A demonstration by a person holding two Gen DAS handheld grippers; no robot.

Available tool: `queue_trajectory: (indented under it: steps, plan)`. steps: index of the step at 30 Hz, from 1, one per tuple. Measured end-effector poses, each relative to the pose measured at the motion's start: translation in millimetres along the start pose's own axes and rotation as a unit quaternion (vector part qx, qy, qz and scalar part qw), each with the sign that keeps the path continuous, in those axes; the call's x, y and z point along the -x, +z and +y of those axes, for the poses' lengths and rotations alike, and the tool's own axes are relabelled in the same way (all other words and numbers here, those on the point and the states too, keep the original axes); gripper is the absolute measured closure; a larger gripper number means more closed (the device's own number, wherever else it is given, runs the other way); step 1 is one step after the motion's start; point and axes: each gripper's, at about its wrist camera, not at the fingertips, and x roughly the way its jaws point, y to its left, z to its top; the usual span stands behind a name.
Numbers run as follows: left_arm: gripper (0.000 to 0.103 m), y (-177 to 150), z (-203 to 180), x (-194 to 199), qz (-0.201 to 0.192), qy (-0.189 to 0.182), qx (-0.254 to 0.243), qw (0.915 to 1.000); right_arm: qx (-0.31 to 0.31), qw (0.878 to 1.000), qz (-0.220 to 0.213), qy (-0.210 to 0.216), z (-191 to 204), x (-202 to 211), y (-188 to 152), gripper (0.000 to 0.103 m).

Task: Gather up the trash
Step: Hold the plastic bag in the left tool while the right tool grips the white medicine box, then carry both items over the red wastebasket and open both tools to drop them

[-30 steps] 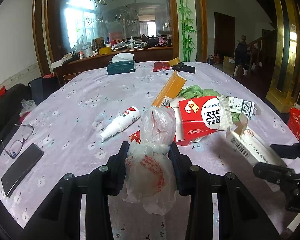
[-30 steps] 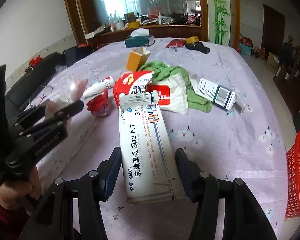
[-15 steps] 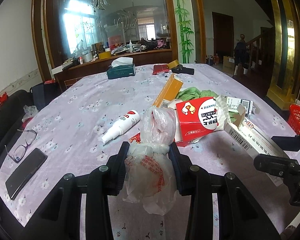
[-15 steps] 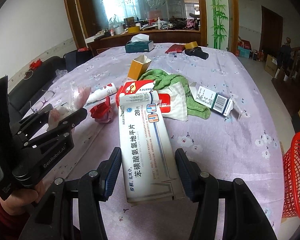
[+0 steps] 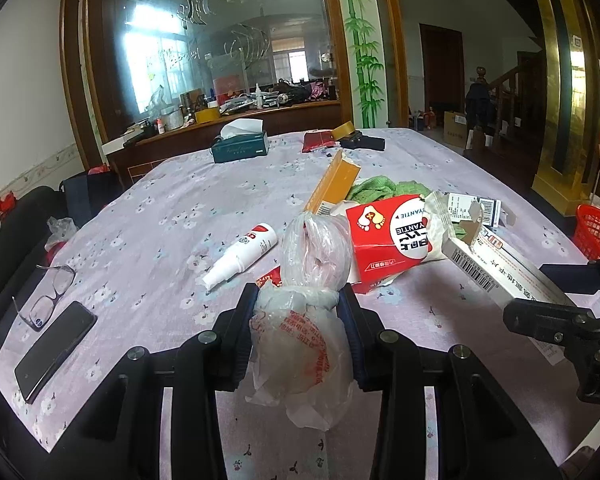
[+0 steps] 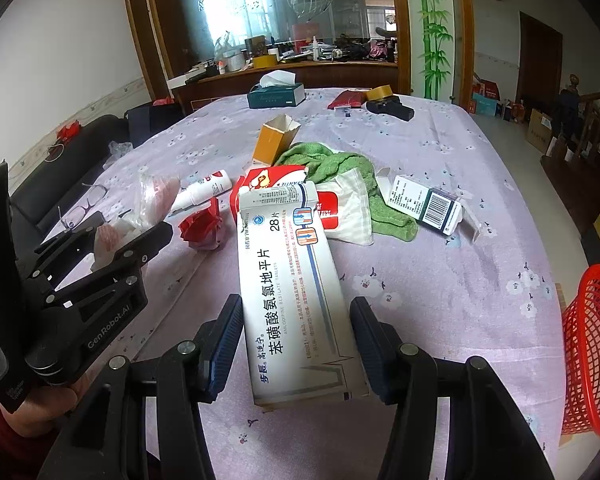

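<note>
My left gripper (image 5: 298, 304) is shut on a knotted clear plastic bag (image 5: 304, 332) with red print, held above the table. My right gripper (image 6: 296, 308) is shut on a long white medicine box (image 6: 292, 280), also seen at the right in the left wrist view (image 5: 496, 268). On the table lie a red and white box (image 5: 392, 240), a white spray bottle (image 5: 242, 254), an orange carton (image 5: 334, 184), a green cloth (image 6: 340, 172), a crumpled red wrapper (image 6: 202, 228) and a dark green and white box (image 6: 428, 204). A red mesh basket (image 6: 592, 352) stands past the table's right edge.
Glasses (image 5: 48, 292) and a phone (image 5: 54, 344) lie at the table's left edge. A tissue box (image 5: 240, 146), a tape roll (image 5: 342, 128) and a dark case (image 5: 364, 142) sit at the far end. A black sofa (image 6: 60, 172) runs along the left.
Both grippers have drawn back and up a little with their loads, so more of the table shows. The medicine box sits lower right in the left wrist view.
</note>
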Motion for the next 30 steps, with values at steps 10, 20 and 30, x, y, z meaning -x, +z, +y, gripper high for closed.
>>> queue_trajectory:
  steps: [10, 20, 30]
  plan:
    - [0.065, -1, -1, 1, 0.000, 0.002, -0.001, 1.0000, 0.000, 1.000, -0.001, 0.000, 0, 0, 0, 0.044]
    - [0.065, -1, 1, 5, -0.001, -0.005, 0.001, 1.0000, -0.003, 1.000, -0.006, 0.000, -1, 7, 2, 0.044]
    - [0.065, 19, -21, 21, 0.007, -0.115, 0.001, 0.9934, -0.072, 0.997, -0.040, 0.001, -43, 38, 3, 0.044]
